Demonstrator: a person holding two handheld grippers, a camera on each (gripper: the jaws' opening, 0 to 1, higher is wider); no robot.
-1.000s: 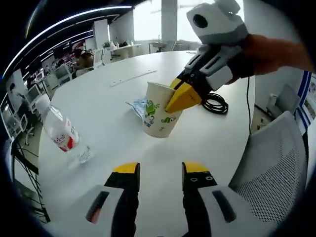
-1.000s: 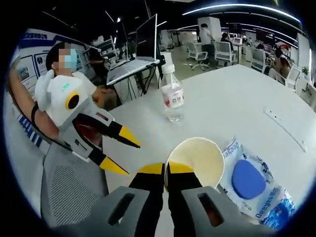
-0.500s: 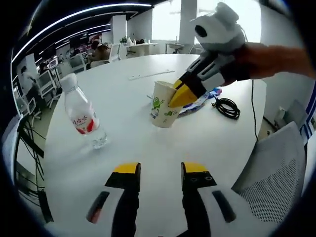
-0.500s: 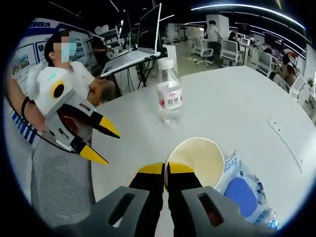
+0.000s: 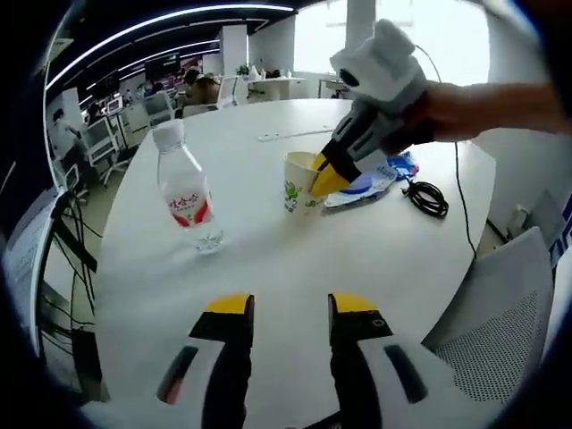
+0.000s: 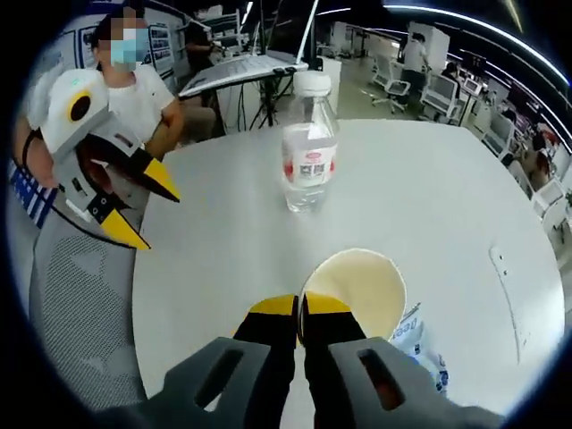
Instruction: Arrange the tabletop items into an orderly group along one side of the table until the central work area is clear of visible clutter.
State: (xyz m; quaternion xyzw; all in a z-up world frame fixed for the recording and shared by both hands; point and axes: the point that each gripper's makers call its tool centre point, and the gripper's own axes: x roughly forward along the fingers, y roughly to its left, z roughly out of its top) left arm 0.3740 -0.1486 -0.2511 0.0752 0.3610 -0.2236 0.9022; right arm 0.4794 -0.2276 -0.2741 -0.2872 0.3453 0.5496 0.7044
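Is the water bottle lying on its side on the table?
No, the water bottle stands upright on the white table, cap on top.

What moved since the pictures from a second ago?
The right gripper carried the paper cup across the table toward the water bottle, leaving the blue packet partly behind it. Its grip on the cup's rim stayed shut, and the left gripper stayed open, holding nothing.
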